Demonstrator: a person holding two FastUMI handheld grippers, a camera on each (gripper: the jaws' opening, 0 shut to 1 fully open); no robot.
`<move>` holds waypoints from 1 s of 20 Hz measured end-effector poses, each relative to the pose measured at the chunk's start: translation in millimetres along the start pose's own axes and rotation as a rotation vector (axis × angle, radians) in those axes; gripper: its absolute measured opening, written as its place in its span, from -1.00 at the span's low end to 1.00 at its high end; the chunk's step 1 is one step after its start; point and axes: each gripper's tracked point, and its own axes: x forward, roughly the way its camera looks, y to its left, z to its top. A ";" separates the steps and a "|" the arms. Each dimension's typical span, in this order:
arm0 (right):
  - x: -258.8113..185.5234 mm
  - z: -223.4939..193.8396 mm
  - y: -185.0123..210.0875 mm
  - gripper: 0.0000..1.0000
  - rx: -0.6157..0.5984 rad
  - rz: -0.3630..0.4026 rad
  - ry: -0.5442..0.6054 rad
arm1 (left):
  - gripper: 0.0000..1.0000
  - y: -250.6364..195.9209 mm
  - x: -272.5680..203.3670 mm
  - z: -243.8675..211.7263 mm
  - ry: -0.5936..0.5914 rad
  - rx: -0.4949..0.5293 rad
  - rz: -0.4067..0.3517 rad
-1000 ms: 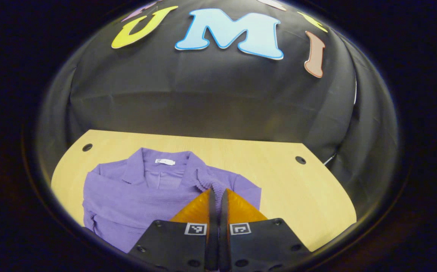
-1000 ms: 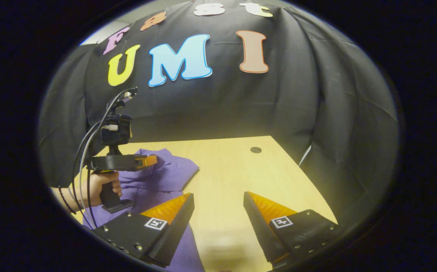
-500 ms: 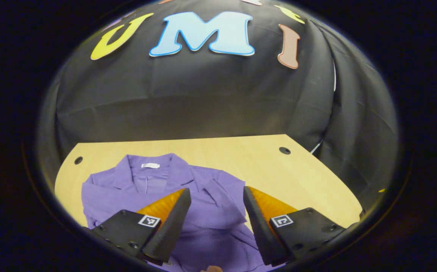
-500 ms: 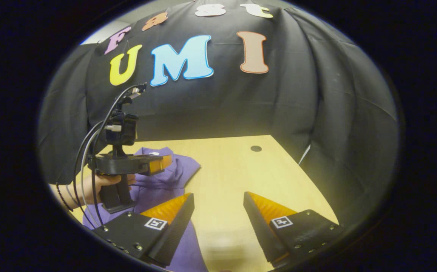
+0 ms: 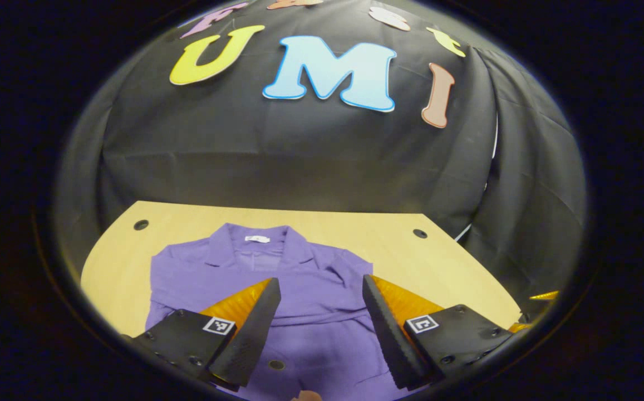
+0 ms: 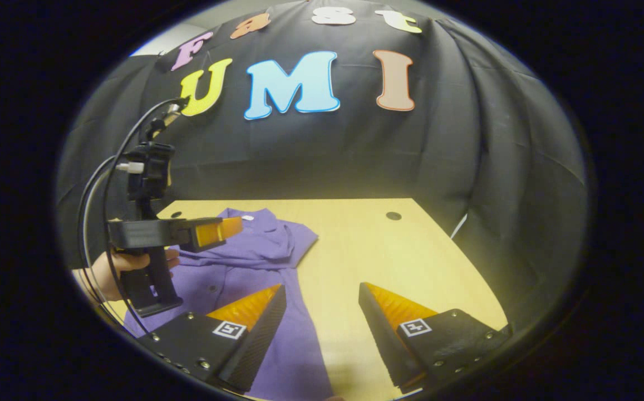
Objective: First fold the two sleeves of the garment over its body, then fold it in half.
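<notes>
Showing person's hand point(image 6: 111, 272), left hand-held gripper point(image 6: 231, 228), garment point(image 6: 244, 262)

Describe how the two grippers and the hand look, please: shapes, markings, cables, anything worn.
Each gripper, left gripper and right gripper, has two wedge-shaped fingers on black plates with screws, and each plate carries a small square black-and-white marker. From the side, the left gripper has a black pistol handle, a black camera block on a post, and looping black cables. The hand wears a thin dark wristband.

one purple garment point(image 5: 277, 289) is counted, laid on one wooden table point(image 5: 411, 262); two grippers are counted, left gripper point(image 5: 319, 312) and right gripper point(image 6: 322, 317); one hand point(image 6: 113, 273) is counted.
</notes>
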 end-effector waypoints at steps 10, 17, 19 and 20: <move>-30.8 -55.1 35.9 0.82 0.013 -0.048 0.052 | 0.92 102.7 -136.2 -73.4 0.049 0.040 0.083; -49.7 -111.0 38.7 0.82 -0.035 -0.095 0.172 | 0.90 150.3 -218.7 -133.3 0.107 0.047 0.110; -52.9 -122.2 39.7 0.82 -0.036 -0.099 0.194 | 0.90 161.2 -236.3 -151.8 0.126 0.031 0.114; -54.1 -127.9 40.0 0.82 -0.032 -0.100 0.202 | 0.90 167.7 -245.5 -160.5 0.132 0.027 0.119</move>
